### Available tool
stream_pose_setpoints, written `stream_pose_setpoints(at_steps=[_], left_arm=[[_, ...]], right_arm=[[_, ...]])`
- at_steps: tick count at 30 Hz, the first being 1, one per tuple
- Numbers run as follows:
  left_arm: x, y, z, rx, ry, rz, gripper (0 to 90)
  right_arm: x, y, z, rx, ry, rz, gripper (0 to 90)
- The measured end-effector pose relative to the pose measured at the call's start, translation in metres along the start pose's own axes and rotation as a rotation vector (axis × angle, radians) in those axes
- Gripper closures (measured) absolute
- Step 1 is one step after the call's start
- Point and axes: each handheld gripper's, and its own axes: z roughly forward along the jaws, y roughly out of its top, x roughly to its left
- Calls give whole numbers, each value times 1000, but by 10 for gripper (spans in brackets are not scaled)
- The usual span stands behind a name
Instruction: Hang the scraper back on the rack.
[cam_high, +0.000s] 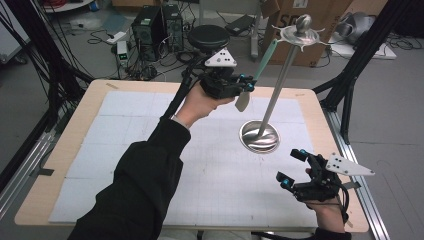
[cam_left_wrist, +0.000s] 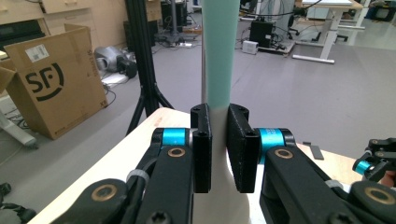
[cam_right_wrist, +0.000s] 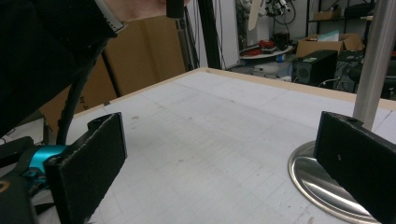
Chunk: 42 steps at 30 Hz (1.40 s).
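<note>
Up above the table (cam_high: 75, 150), the left gripper (cam_high: 243, 84) is raised and clamps a long utensil (cam_high: 256, 75) with a teal handle and a pale lower end, perhaps a spatula, though its blade is too small to tell. In the left gripper view the jaws press on both sides of the utensil (cam_left_wrist: 219, 56), just where the teal handle meets the pale part, and the handle runs straight up out of the frame. Just beside the utensil, a metal stand (cam_high: 272, 97) rises tilted from its round base on the white mat (cam_high: 140, 125), topped by a disc and a knob. Near the table's right front corner, the right gripper (cam_high: 292, 168) is held low, jaws spread wide and holding nothing; its own view shows the stand's pole and base (cam_right_wrist: 308, 179) close by the right jaw.
</note>
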Motion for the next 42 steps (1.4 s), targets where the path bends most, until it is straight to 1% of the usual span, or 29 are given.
stream_pose_setpoints(at_steps=[4,9,10,11,12,13,15,16,17,20,21,22,23,25,26,27,28,29,30,31,32,35,37,41,42], left_arm=[[0,-1,3,-1,-5,-9,807],[-3,-2,5,2,-3,0,787],[-5,-2,6,5,5,8,748],[-7,-3,6,2,-1,19,709],[-8,-4,7,-3,1,34,675],[-10,-5,7,1,13,39,641],[-13,-7,7,4,-1,34,563],[-14,-8,6,5,-7,43,529],[-16,-9,4,2,-17,48,496],[-17,-13,-2,-18,-42,45,410],[-18,-15,-5,-25,-45,58,325],[-18,-17,-7,-34,-48,61,243],[-18,-19,-11,-42,-60,62,227],[-18,-24,-17,-53,-74,65,196],[-18,-27,-20,-53,-77,65,162],[-18,-30,-24,-55,-76,61,149],[-17,-33,-27,-48,-73,67,145],[-17,-36,-31,-49,-74,57,126],[-15,-39,-34,-52,-86,40,90],[-14,-42,-38,-51,-102,18,50],[-12,-44,-43,-56,-107,-2,16],[-10,-53,-57,-75,-88,-5,16],[-9,-59,-64,-71,-82,-3,16],[-6,-77,-84,-74,-61,0,16],[-5,-82,-90,-72,-62,2,16]], right_arm=[[0,0,0,-3,-1,2,14],[0,0,1,3,-3,5,14],[0,0,1,2,0,1,14],[0,0,1,5,1,2,14],[0,0,2,3,8,3,13],[1,1,2,0,11,8,14],[1,2,2,-5,12,-4,14],[2,2,2,-4,13,-1,13],[2,3,2,-4,12,-2,14],[1,3,1,-6,7,-6,13],[0,3,1,-8,9,1,14],[0,3,1,-9,9,3,14],[0,3,2,-14,11,6,14],[-1,3,3,-6,13,3,14],[-1,3,5,-6,14,3,14],[-1,2,6,-4,15,0,14],[-2,2,7,1,16,1,14],[-2,2,8,4,19,-2,14],[-2,2,9,7,21,2,14],[-2,1,10,10,22,2,14],[-2,1,11,12,23,0,14],[-3,1,13,18,27,-4,14],[-3,1,14,18,23,-4,14],[-2,2,12,13,13,-8,14],[-2,2,11,7,8,-8,14]])
